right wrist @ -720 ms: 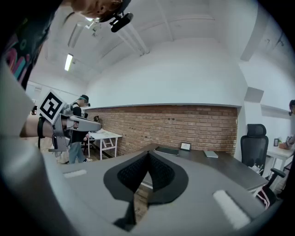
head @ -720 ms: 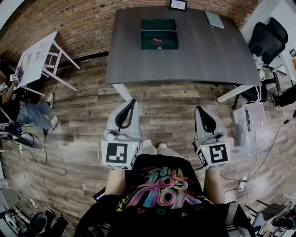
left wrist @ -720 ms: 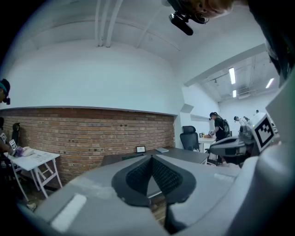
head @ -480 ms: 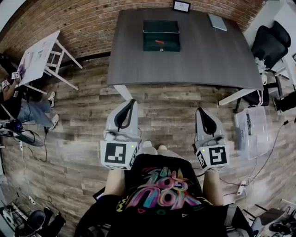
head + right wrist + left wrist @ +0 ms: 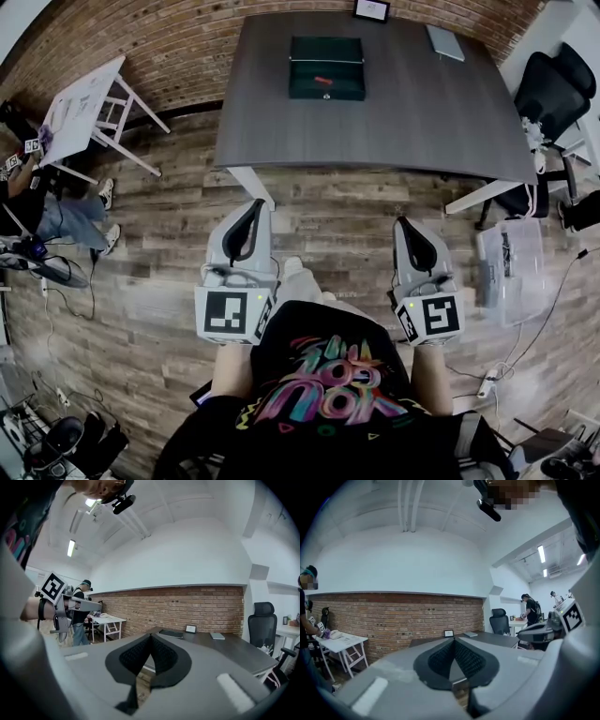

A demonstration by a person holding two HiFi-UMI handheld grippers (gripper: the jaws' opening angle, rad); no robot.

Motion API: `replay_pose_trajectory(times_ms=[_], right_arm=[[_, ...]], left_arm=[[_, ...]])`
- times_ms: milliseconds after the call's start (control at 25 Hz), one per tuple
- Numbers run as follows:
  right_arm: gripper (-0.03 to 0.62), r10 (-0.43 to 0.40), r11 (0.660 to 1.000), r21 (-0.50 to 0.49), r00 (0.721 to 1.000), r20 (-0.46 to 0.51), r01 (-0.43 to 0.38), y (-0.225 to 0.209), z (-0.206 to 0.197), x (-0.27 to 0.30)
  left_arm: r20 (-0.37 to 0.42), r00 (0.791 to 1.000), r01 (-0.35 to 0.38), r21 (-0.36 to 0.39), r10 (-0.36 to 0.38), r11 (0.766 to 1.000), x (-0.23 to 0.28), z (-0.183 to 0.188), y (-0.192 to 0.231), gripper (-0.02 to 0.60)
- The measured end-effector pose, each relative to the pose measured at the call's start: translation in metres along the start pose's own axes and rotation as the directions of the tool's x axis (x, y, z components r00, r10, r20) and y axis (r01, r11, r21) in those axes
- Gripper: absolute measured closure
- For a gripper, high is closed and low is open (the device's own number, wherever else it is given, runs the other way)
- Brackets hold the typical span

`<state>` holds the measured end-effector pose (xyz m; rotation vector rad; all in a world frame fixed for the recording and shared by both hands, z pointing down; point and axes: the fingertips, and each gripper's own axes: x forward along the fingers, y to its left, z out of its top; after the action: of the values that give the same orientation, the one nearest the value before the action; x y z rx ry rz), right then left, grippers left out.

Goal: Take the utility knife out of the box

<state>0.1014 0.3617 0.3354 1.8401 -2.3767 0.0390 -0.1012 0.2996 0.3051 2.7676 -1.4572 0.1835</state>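
Note:
A dark green box (image 5: 325, 67) lies on the far half of the grey table (image 5: 403, 122), with a small red item (image 5: 323, 81) near its front edge, too small to identify. In the right gripper view the box (image 5: 171, 633) shows as a flat dark shape on the tabletop. My left gripper (image 5: 257, 204) and right gripper (image 5: 402, 223) hang over the wooden floor, well short of the table. Both are shut, tips together, with nothing between them. The shut tips show as the left gripper (image 5: 453, 639) and the right gripper (image 5: 150, 634).
A white folding table (image 5: 80, 108) stands at the left, near a seated person (image 5: 37, 220). At the right are a black office chair (image 5: 553, 84) and a clear plastic bin (image 5: 506, 258). A grey laptop (image 5: 445, 42) and a small frame (image 5: 372, 9) sit at the table's far edge.
My left gripper has drifted slightly left and a foot has stepped forward. Both grippers stay shut and empty.

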Motion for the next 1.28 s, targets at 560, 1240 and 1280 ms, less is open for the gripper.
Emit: replay_pose_trajectory(times_ms=[560, 1240, 1280], right_arm=[[0.595, -0.014, 0.999, 0.042, 1.0, -0.01, 0.015, -0.024, 0.008, 0.11], [0.595, -0.067, 0.998, -0.013, 0.993, -0.093, 0.066, -0.05, 0.013, 0.258], [0.595, -0.069, 0.998, -0.012, 0.993, -0.098, 0.068, -0.051, 0.013, 0.26]], left_arm=[[-0.018, 0.999, 0.049, 0.011, -0.049, 0.999, 0.1, 0.0, 0.061, 0.581], [-0.057, 0.988, 0.138, -0.056, -0.141, 0.989, 0.234, -0.002, 0.146, 0.581], [-0.06, 0.988, 0.142, -0.058, -0.145, 0.988, 0.238, -0.002, 0.147, 0.581]])
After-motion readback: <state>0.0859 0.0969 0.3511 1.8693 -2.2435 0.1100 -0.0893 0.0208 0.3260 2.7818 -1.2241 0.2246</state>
